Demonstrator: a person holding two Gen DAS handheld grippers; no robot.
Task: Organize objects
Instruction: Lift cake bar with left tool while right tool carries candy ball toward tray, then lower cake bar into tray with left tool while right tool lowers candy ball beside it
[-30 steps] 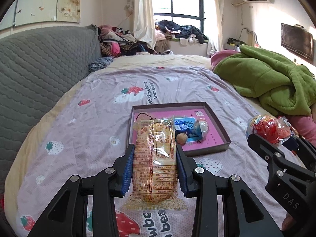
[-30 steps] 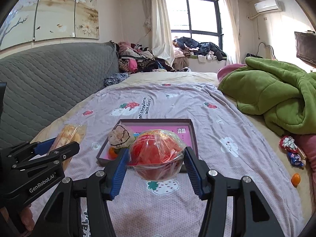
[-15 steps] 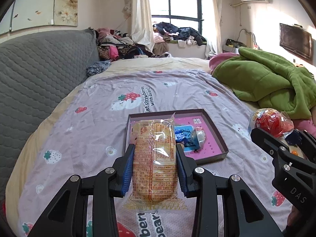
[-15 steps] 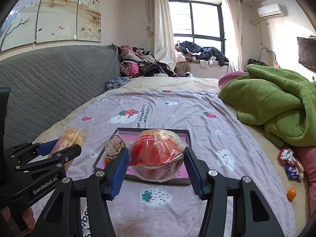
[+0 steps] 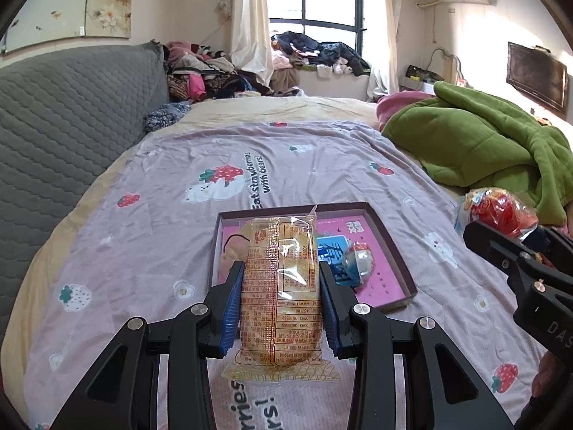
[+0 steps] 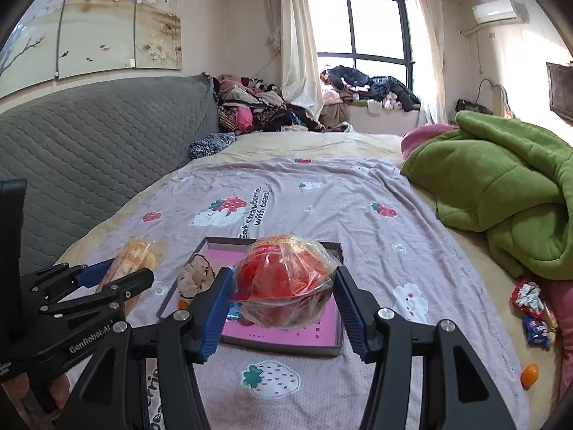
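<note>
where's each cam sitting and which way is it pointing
Left wrist: sits on the left gripper, looking forward and down along its fingers over the bed at the tray; its jaws clamp a biscuit packet, the right gripper at right edge.
Right wrist: sits on the right gripper, facing the same way; its jaws clamp a bagged red item, the left gripper at left.
Shared: tray, strawberry sheet, green blanket, window.
</note>
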